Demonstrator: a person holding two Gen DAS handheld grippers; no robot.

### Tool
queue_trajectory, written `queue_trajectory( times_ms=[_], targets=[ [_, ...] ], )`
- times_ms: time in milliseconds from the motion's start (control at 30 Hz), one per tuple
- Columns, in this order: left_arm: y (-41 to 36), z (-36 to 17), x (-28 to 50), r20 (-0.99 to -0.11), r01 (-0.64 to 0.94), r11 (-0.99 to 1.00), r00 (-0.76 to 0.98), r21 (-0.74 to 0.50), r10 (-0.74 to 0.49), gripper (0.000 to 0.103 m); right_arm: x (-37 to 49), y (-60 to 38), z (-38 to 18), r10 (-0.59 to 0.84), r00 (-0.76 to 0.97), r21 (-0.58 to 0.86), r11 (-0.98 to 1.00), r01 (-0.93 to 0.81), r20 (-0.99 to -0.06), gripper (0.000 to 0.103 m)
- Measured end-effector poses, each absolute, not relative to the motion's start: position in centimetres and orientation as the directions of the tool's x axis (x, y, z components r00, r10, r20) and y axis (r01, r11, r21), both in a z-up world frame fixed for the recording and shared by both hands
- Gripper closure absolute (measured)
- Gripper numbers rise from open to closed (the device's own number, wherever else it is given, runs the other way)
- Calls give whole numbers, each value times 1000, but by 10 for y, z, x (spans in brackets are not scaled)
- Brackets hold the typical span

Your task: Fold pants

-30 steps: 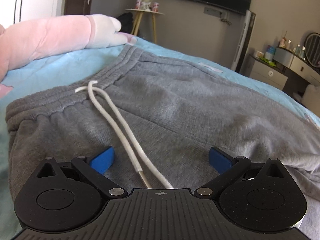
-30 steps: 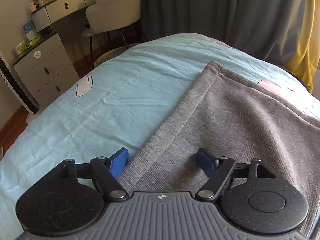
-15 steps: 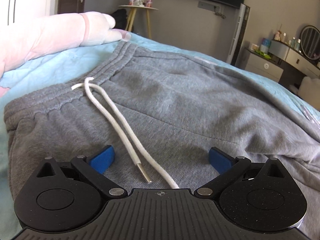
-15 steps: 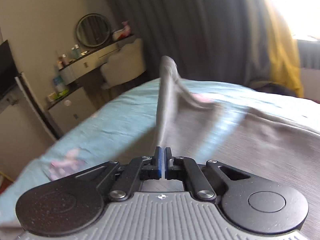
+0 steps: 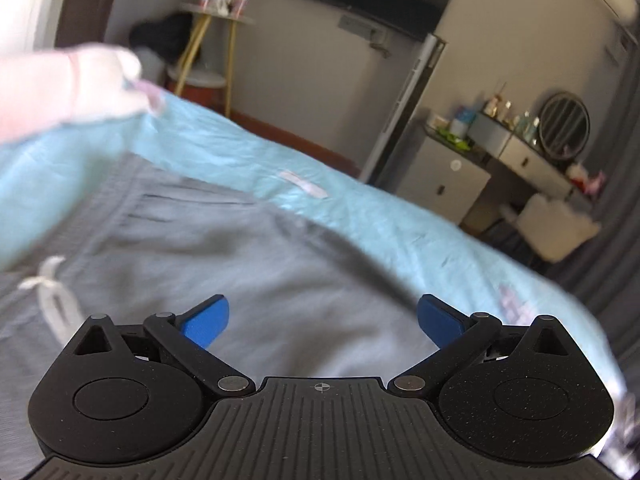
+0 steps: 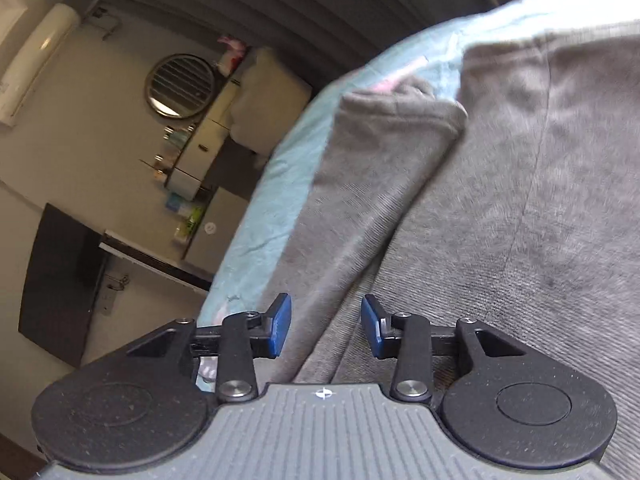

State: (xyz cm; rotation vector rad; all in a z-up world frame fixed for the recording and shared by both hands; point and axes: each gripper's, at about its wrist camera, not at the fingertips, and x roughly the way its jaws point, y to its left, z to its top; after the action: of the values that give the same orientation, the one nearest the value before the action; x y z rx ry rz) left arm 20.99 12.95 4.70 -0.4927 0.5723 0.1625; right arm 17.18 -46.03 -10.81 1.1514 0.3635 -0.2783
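Note:
Grey sweatpants (image 5: 248, 264) lie on a light blue bed sheet (image 5: 360, 208). Their white drawstring (image 5: 52, 292) shows at the left of the blurred left wrist view. My left gripper (image 5: 322, 320) is open and empty just above the pants' upper part. In the right wrist view a pant leg (image 6: 372, 184) lies folded over the rest of the pants (image 6: 540, 200). My right gripper (image 6: 326, 326) is open, its blue pads either side of the folded leg's edge without closing on it.
A pink plush pillow (image 5: 60, 88) lies at the head of the bed. A dresser with a round mirror (image 5: 560, 128) and a white chair (image 5: 556, 228) stand beyond the bed's far side. Dark curtains (image 6: 280, 0) hang behind.
My right gripper, shut on the pant leg and lifting it half a second ago, has laid it over the pants and opened. My left gripper has swung right and tilted up, staying open.

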Motion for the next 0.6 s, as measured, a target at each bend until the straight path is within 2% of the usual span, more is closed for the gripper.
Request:
queue_trajectory(
  times_ms=[67,167,233,333,433,500,533,600],
  targets=[
    [132,42,240,-573,-287,838,818,-464,-37,1,180,-468,-114,-5,919,863,341,372,-394,66],
    [129,32,278,-598,-290,808,796,-512,-93,17,187,-474,-112,17,930,881,327,342,-368,67],
    [123,22,298,-616,-286,812,780,-510,-112,18,187,-474,-115,21,934,890,310,334,-357,67],
    [118,5,325,-655,-301,795,740,-527,-155,20,190,-475,-124,30,931,894,291,340,-364,73],
    [123,-10,346,-682,-350,742,706,-572,-192,30,188,-473,-125,17,943,900,304,312,-332,73],
    [126,-17,356,-683,-369,717,701,-591,-203,35,189,-471,-127,2,940,893,315,322,-340,81],
    [127,-21,361,-689,-379,711,695,-592,-204,37,187,-470,-129,-4,938,890,316,329,-346,88],
    [129,-25,369,-692,-393,700,693,-597,-201,41,185,-471,-131,-8,942,897,303,321,-334,90]
  ],
)
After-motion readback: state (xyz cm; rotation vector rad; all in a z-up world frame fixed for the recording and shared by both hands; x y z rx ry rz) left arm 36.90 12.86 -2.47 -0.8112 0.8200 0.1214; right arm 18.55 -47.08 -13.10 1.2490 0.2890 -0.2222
